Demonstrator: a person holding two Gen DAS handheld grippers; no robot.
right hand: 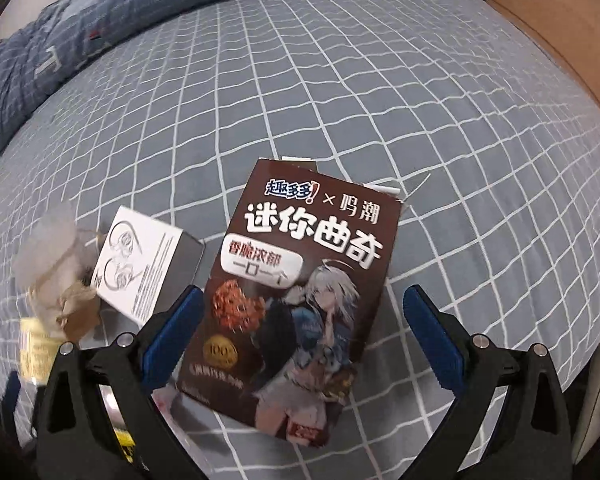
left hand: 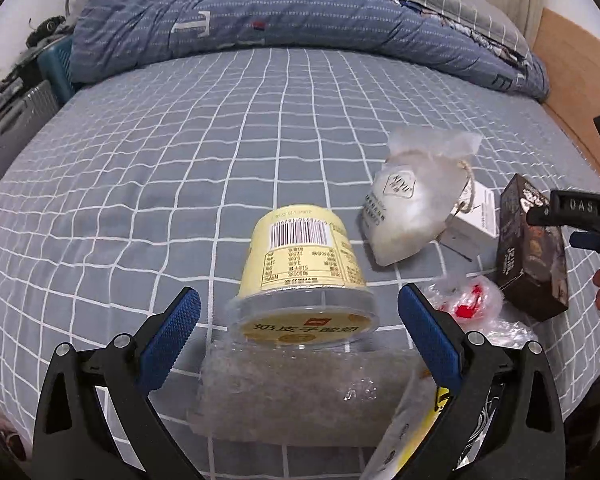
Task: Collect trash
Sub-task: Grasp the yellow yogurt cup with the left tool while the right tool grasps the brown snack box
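A yellow yogurt tub [left hand: 304, 276] lies on its side on the grey checked bed sheet [left hand: 180, 160], lid toward me. My left gripper [left hand: 300, 320] is open, its blue pads on either side of the tub's lid, apart from it. A clear bubble-wrap piece [left hand: 284, 396] lies just under it. A brown cookie box [right hand: 296, 296] lies flat on the sheet. My right gripper [right hand: 304, 320] is open around the box's lower half, pads apart from it. The box also shows in the left wrist view [left hand: 532, 248].
A frosted pouch with string [left hand: 412, 208], a white earphone box [right hand: 140, 264] and a crumpled clear wrapper with red print [left hand: 468, 300] lie between the two. A blue quilt [left hand: 300, 12] is bunched at the far end. A suitcase [left hand: 8, 144] stands left of the bed.
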